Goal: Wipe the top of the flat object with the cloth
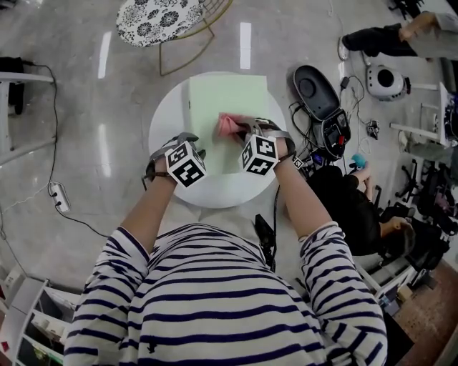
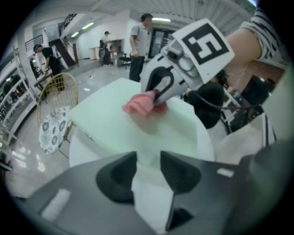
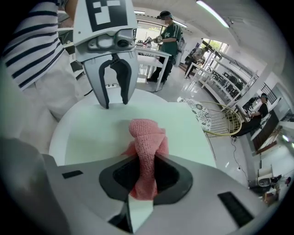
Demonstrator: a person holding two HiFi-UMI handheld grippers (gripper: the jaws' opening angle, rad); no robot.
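Note:
A pale green flat board (image 1: 215, 104) lies on a round white table (image 1: 168, 118). A crumpled pink cloth (image 1: 229, 125) rests on the board's near half, and my right gripper (image 1: 242, 130) is shut on it. In the right gripper view the cloth (image 3: 146, 137) runs up between the jaws of the right gripper (image 3: 144, 165) and bunches onto the board (image 3: 101, 133). My left gripper (image 1: 193, 141) is at the board's near left edge, open and empty. In its own view the left gripper (image 2: 148, 158) frames the board (image 2: 110, 124), with the cloth (image 2: 140, 104) beyond.
A patterned round chair (image 1: 154, 18) stands beyond the table. Cables and devices (image 1: 322, 107) lie on the floor to the right, beside a seated person (image 1: 358, 207). A power strip (image 1: 59, 196) is at the left. People stand in the background of the gripper views.

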